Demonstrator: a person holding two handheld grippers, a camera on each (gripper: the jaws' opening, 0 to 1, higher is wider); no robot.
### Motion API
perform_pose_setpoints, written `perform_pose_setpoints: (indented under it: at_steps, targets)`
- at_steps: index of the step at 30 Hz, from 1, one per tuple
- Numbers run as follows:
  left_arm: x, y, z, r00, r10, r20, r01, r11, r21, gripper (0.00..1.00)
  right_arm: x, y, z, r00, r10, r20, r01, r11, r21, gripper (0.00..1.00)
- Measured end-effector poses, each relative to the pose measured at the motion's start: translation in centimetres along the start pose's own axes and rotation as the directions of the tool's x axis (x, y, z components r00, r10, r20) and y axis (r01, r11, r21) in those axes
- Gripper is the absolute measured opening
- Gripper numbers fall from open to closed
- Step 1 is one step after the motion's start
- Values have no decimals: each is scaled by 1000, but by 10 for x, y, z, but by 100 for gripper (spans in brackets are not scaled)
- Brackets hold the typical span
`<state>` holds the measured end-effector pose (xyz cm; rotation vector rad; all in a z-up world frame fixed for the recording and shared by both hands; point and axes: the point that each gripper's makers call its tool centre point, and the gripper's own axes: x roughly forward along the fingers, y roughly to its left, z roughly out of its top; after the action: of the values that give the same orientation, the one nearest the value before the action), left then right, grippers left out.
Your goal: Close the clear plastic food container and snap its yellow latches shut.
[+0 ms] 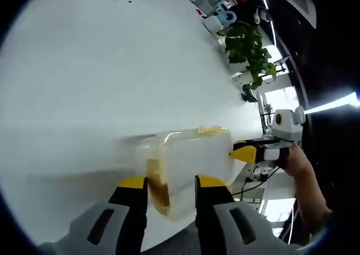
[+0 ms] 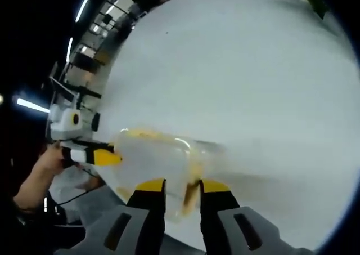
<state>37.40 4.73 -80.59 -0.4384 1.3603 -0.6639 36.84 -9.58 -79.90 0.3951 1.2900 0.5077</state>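
Observation:
The clear plastic container lies on the white table, its lid on. In the left gripper view my left gripper has its yellow-tipped jaws either side of the container's near end, where a yellow latch shows between them. My right gripper comes in from the right, its tip against the far end. In the right gripper view my right gripper straddles the other end of the container, with a yellow latch between its jaws. There my left gripper touches the container from the left.
The white table spreads wide behind the container. A potted plant and a mug stand at its far edge. A person's hand holds the right gripper. Shelving and ceiling lights lie beyond the table.

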Motion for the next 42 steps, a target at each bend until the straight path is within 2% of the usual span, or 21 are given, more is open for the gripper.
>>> perform_pose_setpoints:
  at_steps: [2,4,8,15,17,18,21,24,25,30,33,34,37,38,42]
  targets:
    - [-1,-1,-1,1000,17,4,-17,1000,21,33,0,2,1,1000,-5,17,6,999,-53,21]
    - [-2,0,-1,999,44,11,-45,995,90,35,0,4,2,1000,-4,22,6,994,-111,22]
    - [-3,-5,-6,998,53,27,-56,990,129,42,2,7,2,1000,13,16,-10,981,-195,23]
    - [-8,2,-6,993,108,41,-114,975,191,46,0,5,5,1000,-10,26,17,957,-290,24]
    - [-10,8,-7,989,142,40,-147,963,224,47,-1,6,8,999,-15,30,24,949,-314,25]
    - [-11,11,-7,987,155,38,-160,956,246,49,0,8,10,999,-10,35,21,946,-323,25]
    - [-13,15,-12,985,169,22,-169,955,245,56,0,13,14,999,-10,46,26,933,-360,25]
    - [-15,20,-7,982,184,48,-190,950,247,59,1,22,18,999,-6,47,25,912,-410,25]
    - [-16,19,-5,981,185,52,-193,949,250,58,2,25,20,999,-3,45,23,897,-441,24]
    - [-22,11,5,978,190,83,-207,934,293,57,3,35,23,999,8,32,8,880,-474,24]
    - [-26,12,12,972,219,89,-237,903,358,59,8,40,24,1000,7,10,-1,844,-536,23]
    - [-27,12,13,969,232,89,-248,883,399,59,9,40,24,1000,3,4,-1,840,-543,23]
    - [-29,9,14,966,246,85,-257,857,447,59,8,42,26,1000,4,9,1,829,-559,23]
    - [-29,7,14,965,251,80,-259,843,472,59,8,43,27,1000,7,8,-2,830,-558,23]
    - [-30,3,18,958,272,87,-275,794,541,59,8,46,29,1000,11,6,-5,806,-592,22]
